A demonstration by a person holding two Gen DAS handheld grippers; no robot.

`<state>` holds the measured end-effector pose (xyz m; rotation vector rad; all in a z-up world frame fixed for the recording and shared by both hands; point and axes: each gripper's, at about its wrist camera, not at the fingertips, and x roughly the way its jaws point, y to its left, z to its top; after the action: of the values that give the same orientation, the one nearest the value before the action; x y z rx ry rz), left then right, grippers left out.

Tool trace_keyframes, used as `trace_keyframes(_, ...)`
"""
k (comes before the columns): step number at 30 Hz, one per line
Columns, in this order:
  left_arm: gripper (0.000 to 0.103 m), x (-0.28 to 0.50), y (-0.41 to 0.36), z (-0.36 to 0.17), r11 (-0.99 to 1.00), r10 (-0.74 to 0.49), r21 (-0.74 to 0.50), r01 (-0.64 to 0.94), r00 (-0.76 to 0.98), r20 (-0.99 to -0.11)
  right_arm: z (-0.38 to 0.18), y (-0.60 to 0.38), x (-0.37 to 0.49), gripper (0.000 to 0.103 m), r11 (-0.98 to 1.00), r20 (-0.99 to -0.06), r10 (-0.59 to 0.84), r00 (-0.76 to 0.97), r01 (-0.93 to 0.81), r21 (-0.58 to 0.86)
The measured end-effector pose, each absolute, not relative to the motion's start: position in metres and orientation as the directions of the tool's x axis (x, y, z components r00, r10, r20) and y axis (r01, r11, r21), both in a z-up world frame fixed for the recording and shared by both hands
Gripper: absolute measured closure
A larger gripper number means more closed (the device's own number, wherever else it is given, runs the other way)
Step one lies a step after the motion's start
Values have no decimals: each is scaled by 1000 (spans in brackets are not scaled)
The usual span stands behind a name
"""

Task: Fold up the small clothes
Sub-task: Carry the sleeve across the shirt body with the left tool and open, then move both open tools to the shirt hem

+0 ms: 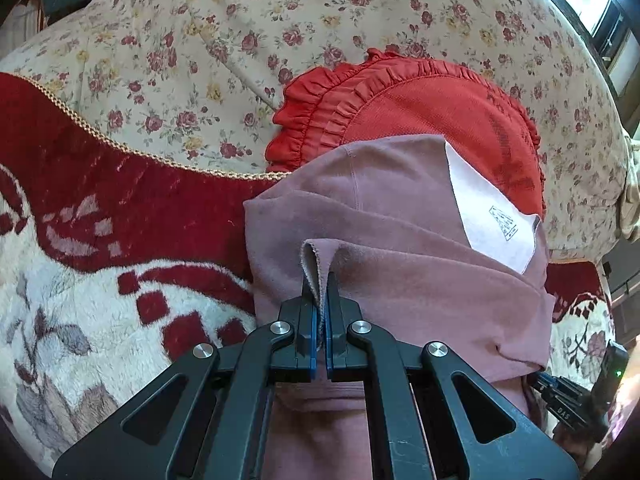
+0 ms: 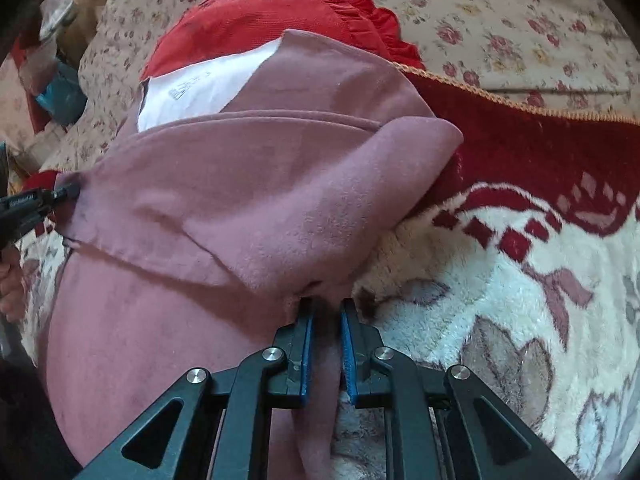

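A dusty-pink garment (image 1: 400,240) lies partly folded on a red and white blanket, with a white printed label (image 1: 492,216) showing inside it. My left gripper (image 1: 320,280) is shut on a pinched edge of the pink garment. In the right wrist view the same pink garment (image 2: 240,184) fills the middle, and my right gripper (image 2: 326,304) is shut on its near edge, with cloth bunched between the blue pads. The left gripper's tip (image 2: 60,194) shows at the far left, pinching the garment's other side. A red frilled garment (image 1: 420,108) lies behind, partly under the pink one.
A fluffy red and white patterned blanket (image 2: 500,280) covers the near surface. A cream floral cover (image 1: 192,40) lies behind it. A window (image 1: 600,8) is at the upper right. Clutter sits at the upper left of the right wrist view (image 2: 60,80).
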<state>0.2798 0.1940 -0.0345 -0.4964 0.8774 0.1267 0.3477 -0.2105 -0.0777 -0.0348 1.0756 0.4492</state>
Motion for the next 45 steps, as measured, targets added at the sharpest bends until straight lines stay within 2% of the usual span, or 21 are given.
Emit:
trace_keyframes(1, 102, 280, 194, -35, 877, -98, -370, -307, 640, -762, -74, -212, 345, 90, 908, -851, 342, 398, -372, 191)
trace_keyframes(2, 102, 280, 195, -35, 873, -104, -378, -308, 640, -761, -70, -214, 341, 83, 907, -845, 347, 408, -377, 190)
trace_keyframes(3, 102, 281, 195, -35, 871, -107, -382, -309, 639, -762, -65, -216, 337, 69, 901, -832, 358, 423, -389, 190)
trace_keyframes(5, 102, 282, 194, -36, 871, -109, -381, -310, 635, -765, -60, -215, 330, 57, 897, -812, 359, 459, -409, 166)
trace_keyframes(7, 102, 283, 193, -36, 873, -109, -379, -308, 633, -766, -62, -209, 332, 56, 910, -813, 303, 497, -405, 91)
trace_keyframes(11, 102, 283, 195, -38, 873, -105, -375, -311, 631, -768, -82, -202, 351, 56, 921, -833, 295, 469, -372, 117)
trace_keyframes(14, 102, 283, 197, -40, 870, -103, -376, -319, 627, -772, -89, -199, 359, 57, 937, -829, 253, 499, -341, 80)
trace_keyframes(17, 102, 285, 196, -43, 871, -102, -370, -322, 619, -779, -80, -230, 364, 56, 985, -822, 131, 554, -167, 44)
trace_keyframes(20, 102, 288, 193, -46, 878, -95, -352, -325, 602, -793, -83, -265, 368, 41, 987, -837, 157, 525, -53, 152)
trace_keyframes(25, 101, 285, 202, -52, 853, -111, -379, -358, 586, -803, -82, -260, 363, 41, 990, -853, 137, 504, -93, 104)
trace_keyframes(27, 101, 281, 211, -54, 834, -105, -388, -392, 578, -809, -78, -263, 361, 41, 989, -854, 147, 499, -71, 128)
trace_keyframes(32, 101, 261, 237, -45, 785, -31, -387, -483, 593, -804, -55, -258, 346, 41, 993, -836, 120, 536, -76, 94)
trace_keyframes(36, 101, 246, 242, -30, 787, 12, -387, -481, 638, -770, -17, -235, 327, 41, 994, -752, 49, 657, -104, -26)
trace_keyframes(38, 101, 246, 237, -27, 802, -2, -391, -450, 654, -757, 3, -223, 318, 41, 989, -674, -15, 738, -86, -116)
trace_keyframes(40, 101, 250, 229, -28, 819, -23, -388, -424, 650, -759, 12, -221, 324, 41, 987, -640, -44, 767, -67, -148)
trace_keyframes(42, 101, 256, 222, -32, 827, -56, -395, -400, 640, -766, 16, -230, 329, 41, 991, -638, -63, 768, -26, -129)
trace_keyframes(44, 101, 260, 214, -33, 834, -90, -407, -372, 637, -765, 15, -241, 331, 42, 999, -650, -9, 760, -24, -42)
trace_keyframes(45, 101, 261, 210, -32, 838, -104, -414, -356, 639, -762, 13, -245, 336, 48, 998, -658, 55, 751, -44, 34)
